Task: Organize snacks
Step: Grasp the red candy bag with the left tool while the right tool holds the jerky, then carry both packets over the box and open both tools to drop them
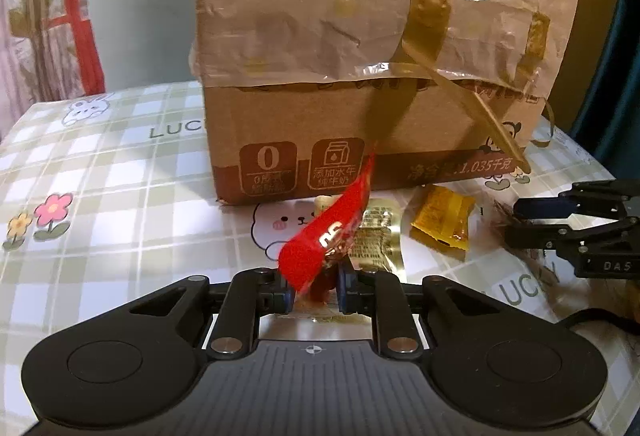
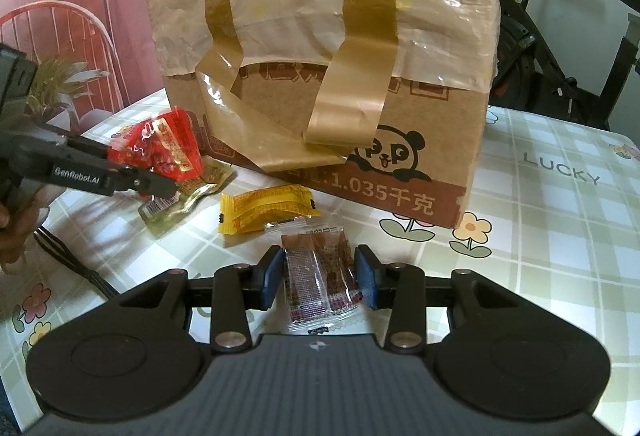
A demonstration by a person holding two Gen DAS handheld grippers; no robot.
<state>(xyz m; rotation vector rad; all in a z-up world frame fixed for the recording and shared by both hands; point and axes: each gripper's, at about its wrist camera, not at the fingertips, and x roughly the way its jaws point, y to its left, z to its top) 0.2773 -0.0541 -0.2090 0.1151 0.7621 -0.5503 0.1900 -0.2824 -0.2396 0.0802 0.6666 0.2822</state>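
Your left hand-held gripper (image 1: 314, 286) is clamped on the red snack packet (image 1: 320, 236). Right hand-held gripper (image 2: 320, 276) stands apart, straddling the brown sachet (image 2: 318, 276). Next, probably: close right, carry both to the cardboard box (image 2: 400, 135).

Soft daylight fills both views. Glare shines on the plastic film over the cardboard box (image 1: 360, 15) and its tape. The box throws a shadow onto the surface (image 2: 560, 236) below it. The red snack packet (image 1: 324, 232) is motion-blurred. Fisheye bending darkens the corners.
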